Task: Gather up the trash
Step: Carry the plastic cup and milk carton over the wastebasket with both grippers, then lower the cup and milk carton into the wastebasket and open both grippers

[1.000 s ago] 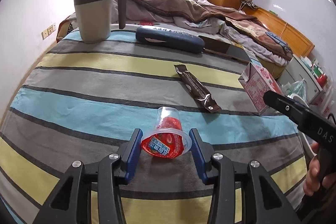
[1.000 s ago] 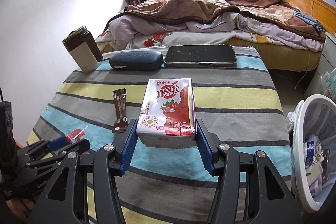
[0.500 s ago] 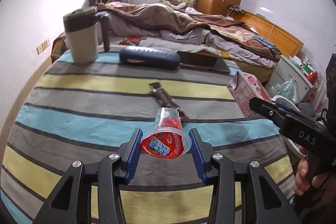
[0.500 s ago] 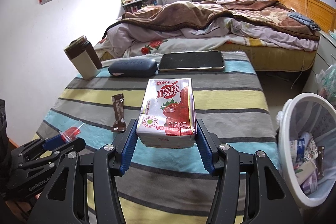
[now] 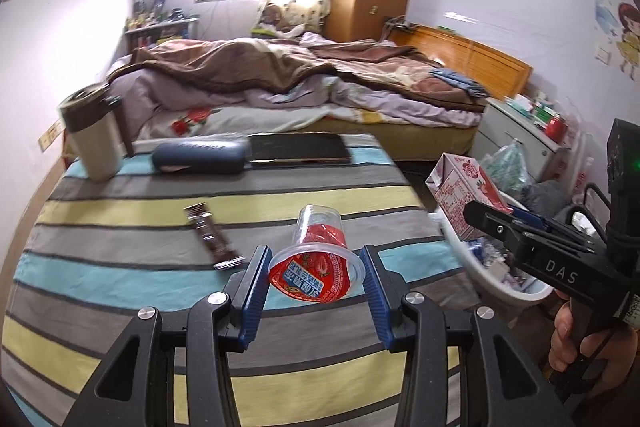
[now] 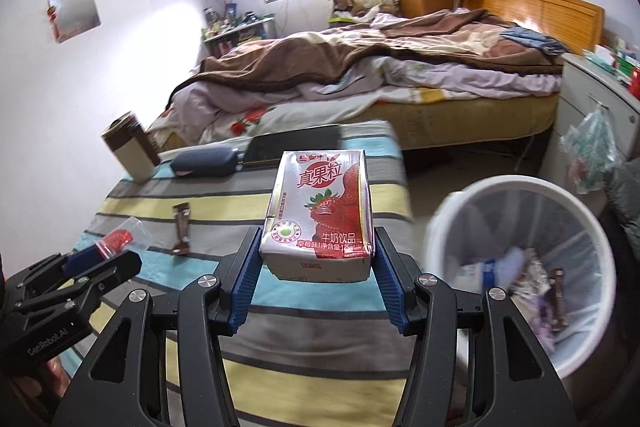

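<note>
- Left gripper (image 5: 316, 277) has its fingers clamped on the cup (image 5: 318, 259), lifted clear of the striped desk (image 5: 120, 291).
- Right gripper (image 6: 318, 277) grips the carton (image 6: 320, 215), near the bin (image 6: 520, 267).
- Bin already holds trash; neither item dropped yet.
- Wrapper (image 5: 210, 237) lies on the desk, uncollected.

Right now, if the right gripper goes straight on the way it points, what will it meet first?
Probably the striped table cover behind the strawberry milk carton held by the right gripper; depth is unclear.
</note>
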A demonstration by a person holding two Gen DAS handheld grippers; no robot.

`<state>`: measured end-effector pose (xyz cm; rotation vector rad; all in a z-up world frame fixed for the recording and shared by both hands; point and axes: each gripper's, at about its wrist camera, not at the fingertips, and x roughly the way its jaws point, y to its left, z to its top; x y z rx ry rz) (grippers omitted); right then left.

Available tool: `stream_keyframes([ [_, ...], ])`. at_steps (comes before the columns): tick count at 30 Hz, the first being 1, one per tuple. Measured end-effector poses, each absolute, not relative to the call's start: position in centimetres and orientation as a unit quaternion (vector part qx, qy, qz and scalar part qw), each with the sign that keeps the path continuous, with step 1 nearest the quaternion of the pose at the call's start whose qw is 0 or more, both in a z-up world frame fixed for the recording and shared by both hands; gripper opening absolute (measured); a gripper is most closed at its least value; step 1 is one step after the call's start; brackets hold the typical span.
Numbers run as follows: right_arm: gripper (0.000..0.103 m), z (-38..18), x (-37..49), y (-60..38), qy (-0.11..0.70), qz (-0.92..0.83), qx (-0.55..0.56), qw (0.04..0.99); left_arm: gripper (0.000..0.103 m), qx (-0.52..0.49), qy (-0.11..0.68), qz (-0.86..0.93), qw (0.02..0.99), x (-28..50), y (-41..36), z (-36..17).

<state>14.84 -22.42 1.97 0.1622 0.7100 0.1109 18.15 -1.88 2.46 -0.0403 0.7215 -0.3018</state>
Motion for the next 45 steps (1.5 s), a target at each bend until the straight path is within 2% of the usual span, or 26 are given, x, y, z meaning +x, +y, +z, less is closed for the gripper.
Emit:
stream_keyframes([
  [24,0.055,1.3,11.2,-34.5,0.35,-0.066,0.1,0.929,0.045,0.048,0.347,-0.259,0.9,18.3,-19.7,2.8],
  [45,0.056,-1.4,11.3,-38.5,0.398,-0.088,0.097,0.908,0.046,0.059,0.379,-0.289,0.877,19.6,-25.8,-0.2],
])
